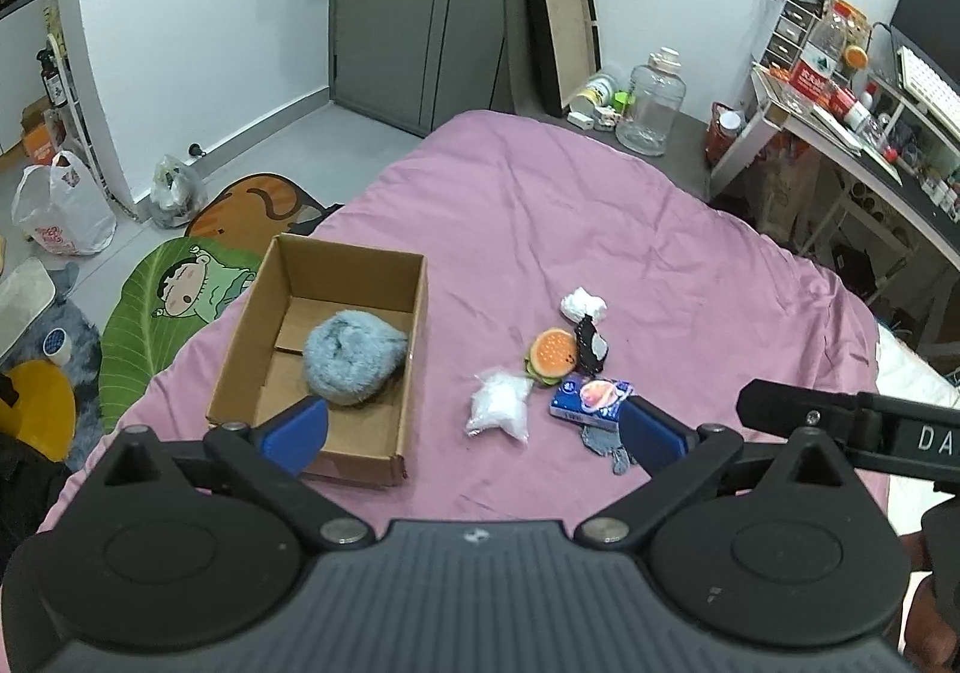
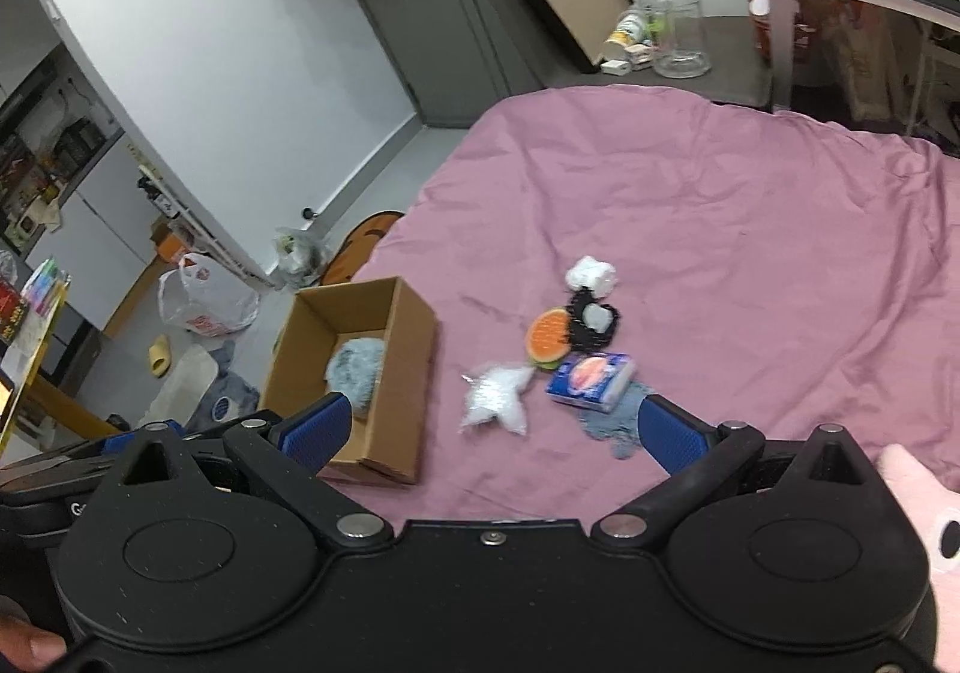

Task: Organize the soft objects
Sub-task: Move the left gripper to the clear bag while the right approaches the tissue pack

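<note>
Left wrist view: left hand-held gripper (image 1: 474,433) hovers above the bed (image 1: 600,229), fingers spread, empty. Right hand-held gripper (image 2: 495,427) likewise spread. Its side shows "DA".

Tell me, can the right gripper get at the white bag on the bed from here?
Probably yes. The right gripper is open and empty, and the white bag lies alone on the bedspread just ahead, beside the box, nothing covering it.
</note>
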Motion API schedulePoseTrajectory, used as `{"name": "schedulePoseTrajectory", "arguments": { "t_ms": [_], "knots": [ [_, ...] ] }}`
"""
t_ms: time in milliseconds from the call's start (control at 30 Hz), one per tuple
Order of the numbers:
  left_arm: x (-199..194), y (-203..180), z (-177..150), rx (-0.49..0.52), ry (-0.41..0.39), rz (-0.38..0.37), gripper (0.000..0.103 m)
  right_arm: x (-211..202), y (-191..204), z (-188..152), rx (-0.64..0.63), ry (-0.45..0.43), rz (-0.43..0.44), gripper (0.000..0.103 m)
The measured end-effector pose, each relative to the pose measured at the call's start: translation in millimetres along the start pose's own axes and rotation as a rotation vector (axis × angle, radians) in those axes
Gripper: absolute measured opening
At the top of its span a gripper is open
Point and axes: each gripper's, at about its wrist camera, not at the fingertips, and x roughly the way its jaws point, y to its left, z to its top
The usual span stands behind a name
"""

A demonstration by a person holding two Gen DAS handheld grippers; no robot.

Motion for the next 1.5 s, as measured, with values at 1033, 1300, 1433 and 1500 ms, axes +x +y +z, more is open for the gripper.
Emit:
{"name": "schedulePoseTrajectory", "arguments": {
  "t_ms": [1033, 1300, 1433, 1500],
  "knots": [
    [75, -43, -11, 0.043, 0.101, 0.056, 0.102, 58, -93, -13, 0.185, 0.057, 0.031, 0.103],
    [106, -46, -10, 0.045, 0.115, 0.087, 0.100, 87, -111, -11, 0.259, 0.083, 0.081, 0.093],
    [120, -47, -9, 0.035, 0.110, 0.083, 0.099, 106, -117, -10, 0.286, 0.105, 0.099, 0.085],
    [128, -48, -8, 0.039, 0.109, 0.080, 0.098, 114, -120, -10, 0.306, 0.114, 0.110, 0.082]
  ]
}}
